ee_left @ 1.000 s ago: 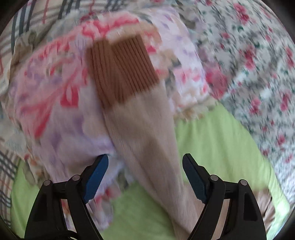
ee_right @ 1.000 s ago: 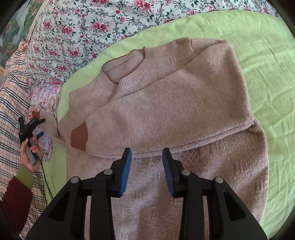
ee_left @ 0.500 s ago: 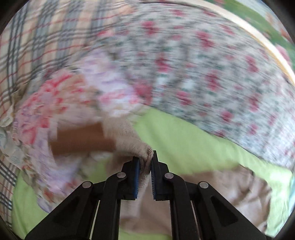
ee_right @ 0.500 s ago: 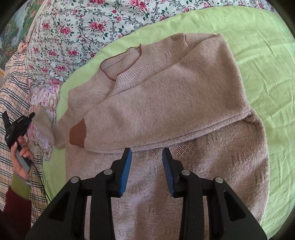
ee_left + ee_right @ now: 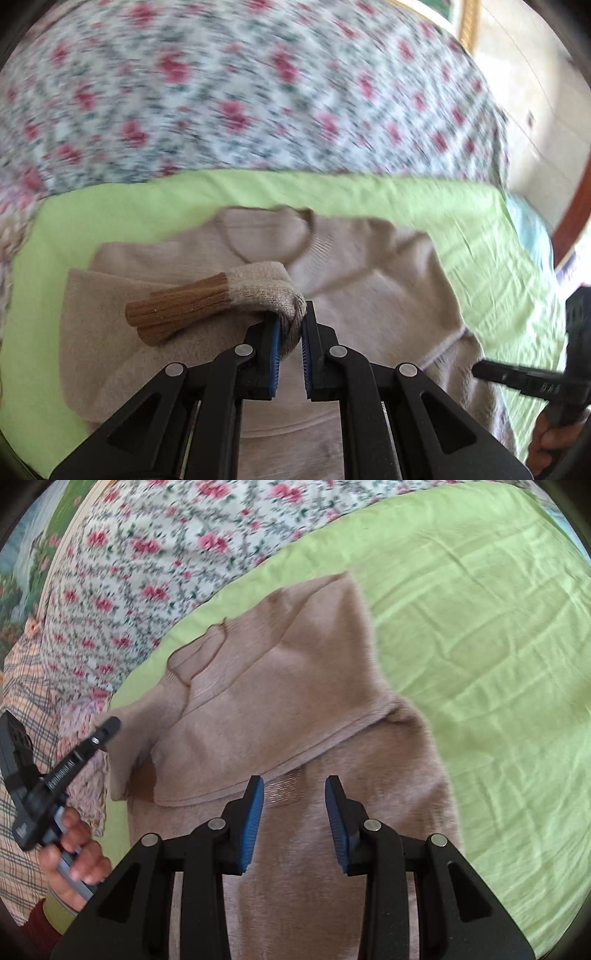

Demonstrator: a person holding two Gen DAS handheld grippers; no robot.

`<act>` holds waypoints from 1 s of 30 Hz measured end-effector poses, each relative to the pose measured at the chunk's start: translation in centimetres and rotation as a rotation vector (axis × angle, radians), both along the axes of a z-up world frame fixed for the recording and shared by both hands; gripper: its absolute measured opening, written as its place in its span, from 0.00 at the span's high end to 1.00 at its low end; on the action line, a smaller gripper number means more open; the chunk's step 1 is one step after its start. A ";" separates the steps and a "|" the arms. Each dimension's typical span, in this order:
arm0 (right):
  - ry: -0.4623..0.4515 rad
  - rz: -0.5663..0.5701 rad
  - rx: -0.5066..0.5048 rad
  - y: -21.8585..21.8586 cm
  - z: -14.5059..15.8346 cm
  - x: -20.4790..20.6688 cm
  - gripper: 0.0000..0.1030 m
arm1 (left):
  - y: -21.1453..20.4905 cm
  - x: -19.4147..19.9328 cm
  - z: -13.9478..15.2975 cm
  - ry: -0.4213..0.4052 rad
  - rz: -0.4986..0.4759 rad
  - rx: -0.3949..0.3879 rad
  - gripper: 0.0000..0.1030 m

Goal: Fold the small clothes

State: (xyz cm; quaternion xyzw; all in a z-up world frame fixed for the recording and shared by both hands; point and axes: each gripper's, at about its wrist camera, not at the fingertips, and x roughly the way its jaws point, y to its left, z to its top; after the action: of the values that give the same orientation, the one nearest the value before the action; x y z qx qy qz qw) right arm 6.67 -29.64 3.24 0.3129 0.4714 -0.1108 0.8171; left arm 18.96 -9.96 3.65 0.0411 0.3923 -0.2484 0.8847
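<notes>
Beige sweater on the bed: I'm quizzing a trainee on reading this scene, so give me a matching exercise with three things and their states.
Things:
1. left gripper
2. right gripper
3. brown sleeve cuff

States:
A. open, hanging over the beige sweater
B. sticking out sideways above the sweater's body
C. shut on the beige sleeve

Pairs: 1-C, 2-A, 3-B
</notes>
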 end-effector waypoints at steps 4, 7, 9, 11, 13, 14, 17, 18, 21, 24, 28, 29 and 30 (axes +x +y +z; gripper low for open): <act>-0.003 -0.040 0.003 -1.3 0.1 -1.0 0.65 | -4.2 -0.6 -4.0 0.040 -0.070 0.102 0.90; -0.008 -0.044 0.003 -1.5 0.3 -1.1 0.65 | -5.2 -0.4 -6.7 0.101 -0.092 0.149 0.84; -0.011 -0.034 0.005 -1.4 0.3 -0.9 0.65 | -5.0 -0.5 -7.7 0.160 -0.106 0.146 0.71; -0.013 -0.017 0.005 -0.9 0.2 -0.5 0.65 | -3.8 -1.0 -7.9 0.180 -0.105 0.140 0.50; -0.014 0.013 0.006 0.0 0.2 0.4 0.65 | -2.6 -1.9 -7.6 0.165 -0.093 0.140 0.41; -0.015 0.029 0.003 0.4 0.2 0.8 0.65 | -1.5 -2.5 -7.4 0.163 -0.087 0.137 0.41; -0.021 0.115 -0.015 2.7 0.4 2.9 0.65 | 1.8 -3.8 -6.6 0.176 -0.056 0.126 0.41; -0.025 0.151 -0.028 3.6 0.6 3.7 0.65 | 3.0 -4.1 -6.4 0.173 -0.042 0.131 0.41; -0.038 0.278 -0.107 6.8 1.2 6.3 0.60 | 7.8 -4.7 -6.1 0.157 0.059 0.168 0.41; -0.067 0.410 -0.213 10.4 1.4 8.7 0.46 | 13.1 -3.4 -6.0 0.156 0.211 0.184 0.41; -0.079 0.572 -0.373 15.1 0.2 11.7 0.44 | 18.6 -0.3 -7.2 0.195 0.394 0.212 0.43; -0.078 0.594 -0.404 15.9 -0.1 12.3 0.44 | 19.6 0.4 -7.5 0.203 0.426 0.208 0.43; -0.076 0.623 -0.436 16.9 -0.7 13.1 0.44 | 20.2 1.0 -7.8 0.211 0.446 0.202 0.43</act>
State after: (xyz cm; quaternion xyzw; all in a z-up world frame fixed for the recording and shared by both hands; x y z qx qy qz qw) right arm 19.75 -12.77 2.59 -0.0227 0.4787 0.0568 0.8759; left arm 19.95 10.20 -4.11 0.0157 0.5043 -0.0099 0.8633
